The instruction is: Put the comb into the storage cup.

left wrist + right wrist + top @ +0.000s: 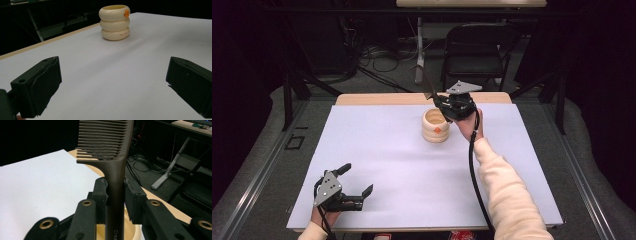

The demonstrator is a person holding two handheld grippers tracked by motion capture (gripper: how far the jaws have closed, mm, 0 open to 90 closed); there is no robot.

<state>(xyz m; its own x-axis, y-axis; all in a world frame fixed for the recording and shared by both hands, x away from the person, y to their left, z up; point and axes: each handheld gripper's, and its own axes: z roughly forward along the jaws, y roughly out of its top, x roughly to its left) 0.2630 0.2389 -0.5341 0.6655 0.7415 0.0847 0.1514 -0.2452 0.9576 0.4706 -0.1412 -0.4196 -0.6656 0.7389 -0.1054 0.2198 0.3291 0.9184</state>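
two grippers were in use at a table covered by a white sheet [377, 150]. right gripper [115, 195] was clamped on the handle of a dark comb [110, 147], with both pads pressing the handle's sides. comb stood upright, teeth uppermost and handle end pointing down over the open mouth of a cream ribbed cup [435, 125]. in the high view the right gripper [435, 98] sat at the cup's far right rim, near the far edge of the table, with the comb [424, 80] rising above it. cup stood upright on the sheet, right of centre, an orange mark on its near side. left gripper [358, 180] rested at the near left corner of the sheet, well apart from the cup [114, 22], jaws spread wide and nothing between them.
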